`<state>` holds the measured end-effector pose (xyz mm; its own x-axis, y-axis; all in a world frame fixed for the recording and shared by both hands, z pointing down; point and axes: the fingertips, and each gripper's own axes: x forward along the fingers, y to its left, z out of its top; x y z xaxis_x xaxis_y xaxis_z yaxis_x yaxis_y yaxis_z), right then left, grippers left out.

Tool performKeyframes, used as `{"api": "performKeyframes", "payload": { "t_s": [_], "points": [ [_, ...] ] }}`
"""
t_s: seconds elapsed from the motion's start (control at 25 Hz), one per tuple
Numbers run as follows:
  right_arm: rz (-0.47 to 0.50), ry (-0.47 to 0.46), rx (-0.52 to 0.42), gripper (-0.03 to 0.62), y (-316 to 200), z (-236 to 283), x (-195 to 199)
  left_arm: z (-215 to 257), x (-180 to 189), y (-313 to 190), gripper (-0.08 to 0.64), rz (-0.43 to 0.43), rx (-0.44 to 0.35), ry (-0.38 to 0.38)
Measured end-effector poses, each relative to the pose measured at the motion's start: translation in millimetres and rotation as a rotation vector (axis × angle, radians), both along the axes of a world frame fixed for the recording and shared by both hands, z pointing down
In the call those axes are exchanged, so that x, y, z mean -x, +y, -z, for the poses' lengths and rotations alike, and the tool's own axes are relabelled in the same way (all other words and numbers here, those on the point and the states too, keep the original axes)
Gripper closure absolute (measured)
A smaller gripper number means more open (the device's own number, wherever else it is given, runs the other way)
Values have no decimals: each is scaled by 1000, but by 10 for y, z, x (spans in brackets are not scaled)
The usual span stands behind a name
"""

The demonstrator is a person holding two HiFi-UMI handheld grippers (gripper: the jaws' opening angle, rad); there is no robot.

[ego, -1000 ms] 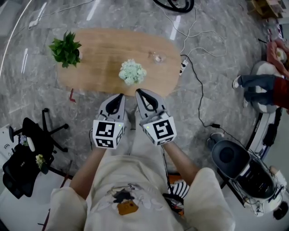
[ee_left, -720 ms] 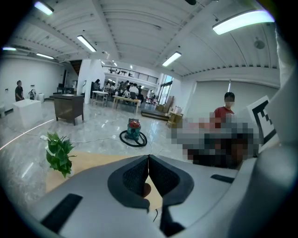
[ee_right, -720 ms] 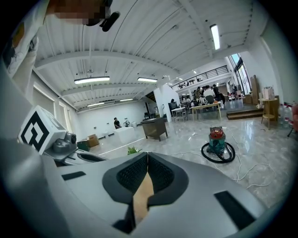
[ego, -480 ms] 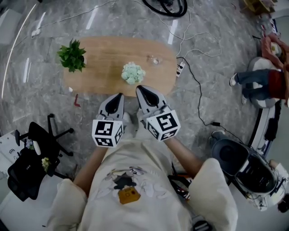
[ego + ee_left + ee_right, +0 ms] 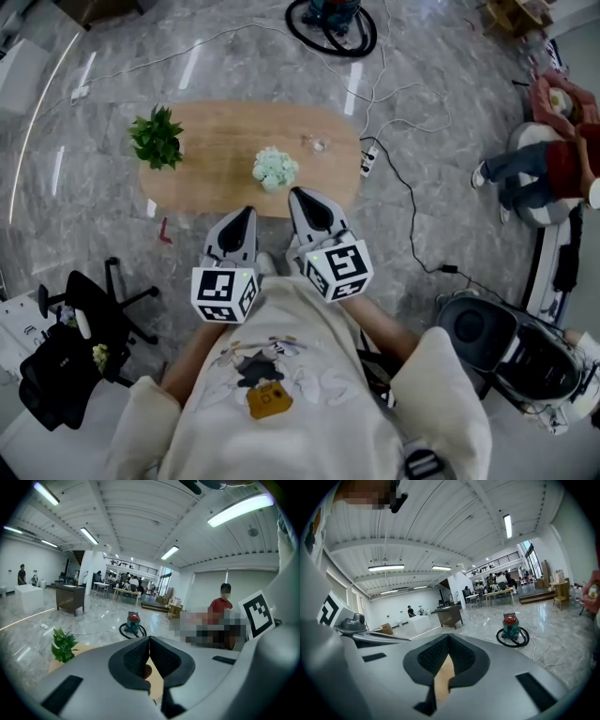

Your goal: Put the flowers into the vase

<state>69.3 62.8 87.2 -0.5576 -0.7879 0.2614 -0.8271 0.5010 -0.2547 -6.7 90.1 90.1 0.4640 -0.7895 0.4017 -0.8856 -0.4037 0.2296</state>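
Note:
A bunch of pale green-white flowers (image 5: pixel 275 169) rests near the front edge of the oval wooden table (image 5: pixel 234 127). A small clear glass vase (image 5: pixel 319 143) stands to its right, further back. Both grippers are held up close to the person's chest, well short of the table. The left gripper (image 5: pixel 246 214) is shut, its dark pads (image 5: pixel 138 656) meeting with nothing between them. The right gripper (image 5: pixel 298 194) is shut and empty too, its pads (image 5: pixel 461 656) touching at the tip. Neither gripper view shows the flowers or the vase.
A potted green plant (image 5: pixel 157 138) stands at the table's left end. A power strip (image 5: pixel 367 164) and cables lie on the floor at the right. A black office chair (image 5: pixel 80 323) is at lower left, a vacuum cleaner (image 5: pixel 331 21) beyond the table, a seated person (image 5: pixel 548 159) at right.
Both grippers have risen and drawn back toward the person's chest, staying shut. The table with the flowers now looks smaller and further off.

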Motion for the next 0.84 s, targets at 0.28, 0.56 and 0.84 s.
{"api": "performKeyframes", "payload": {
  "t_s": [0.28, 0.56, 0.84],
  "points": [
    [7, -3, 13, 586, 271, -33, 192, 39, -91, 126, 551, -28, -25, -9],
    [7, 10, -5, 586, 417, -17, 242, 34, -103, 180, 551, -17, -30, -9],
    [-8, 16, -16, 586, 395, -2, 139, 70, -160, 150, 551, -20, -50, -4]
  ]
}}
